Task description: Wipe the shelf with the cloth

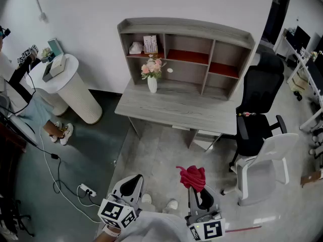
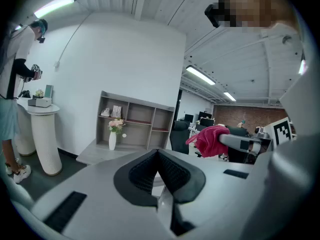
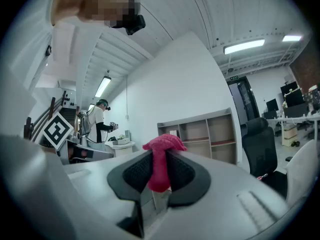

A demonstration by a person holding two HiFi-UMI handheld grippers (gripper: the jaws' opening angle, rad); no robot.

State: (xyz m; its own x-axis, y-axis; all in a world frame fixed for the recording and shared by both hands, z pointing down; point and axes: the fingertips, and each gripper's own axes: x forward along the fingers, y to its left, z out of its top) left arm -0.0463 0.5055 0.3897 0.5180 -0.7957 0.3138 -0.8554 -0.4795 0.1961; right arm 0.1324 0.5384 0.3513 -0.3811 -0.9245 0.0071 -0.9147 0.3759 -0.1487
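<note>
The right gripper (image 3: pixel 159 176) pinches the red cloth (image 3: pixel 161 149) by a narrow fold, while the left gripper (image 2: pixel 157 159) is pressed together on nothing. Both are well apart from the shelf (image 1: pixel 186 25) along the counter's (image 1: pixel 176 110) back edge. Dragged over a board, the bunched cloth could pull free, and a wide sweep could topple the vase (image 1: pixel 152 83) near the counter's back left corner.

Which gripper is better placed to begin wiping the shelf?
Right. The right gripper has its fingers shut on the cloth, so it could wipe once brought to the shelf. The left gripper is shut and empty. Both are far from the shelf.
</note>
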